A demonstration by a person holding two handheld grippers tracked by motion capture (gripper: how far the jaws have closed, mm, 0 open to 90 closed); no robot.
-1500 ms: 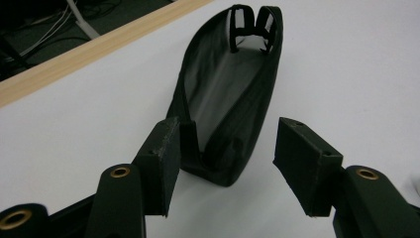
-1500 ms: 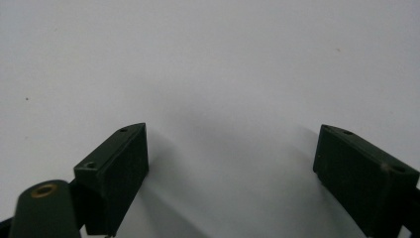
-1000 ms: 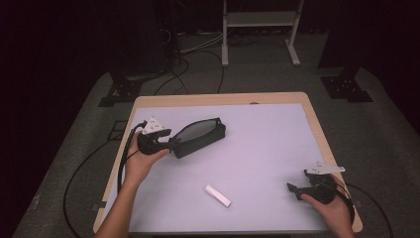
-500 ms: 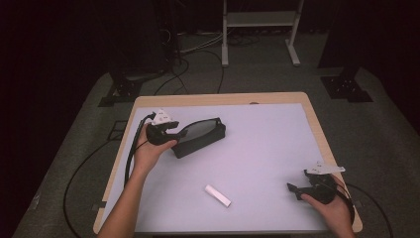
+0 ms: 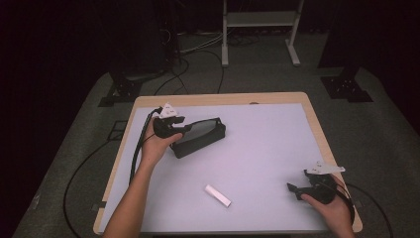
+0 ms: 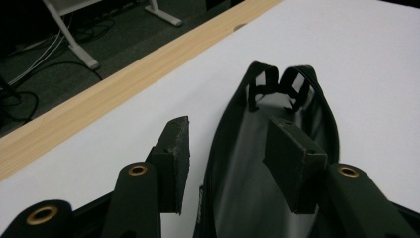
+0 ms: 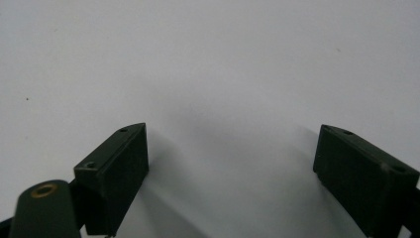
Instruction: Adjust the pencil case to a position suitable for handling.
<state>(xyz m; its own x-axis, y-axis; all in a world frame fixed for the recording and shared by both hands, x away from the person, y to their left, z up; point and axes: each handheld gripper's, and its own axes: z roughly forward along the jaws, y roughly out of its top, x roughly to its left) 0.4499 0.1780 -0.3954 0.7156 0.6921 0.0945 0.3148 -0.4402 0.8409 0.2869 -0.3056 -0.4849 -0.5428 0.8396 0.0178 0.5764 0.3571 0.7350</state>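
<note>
Pouch (image 6: 277,148): black, glossy, oblong, unzipped | left hand-held gripper (image 6: 233,163): jaws straddling rim

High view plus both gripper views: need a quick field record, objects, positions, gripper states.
surface: white mat on wooden table
black pouch: unzipped, left-centre
left hand-held gripper: open, jaws straddle one pouch wall at its near end, one jaw inside
right hand-held gripper: open, low over bare mat, near right corner
white stick: flat, near centre, untouched
</note>
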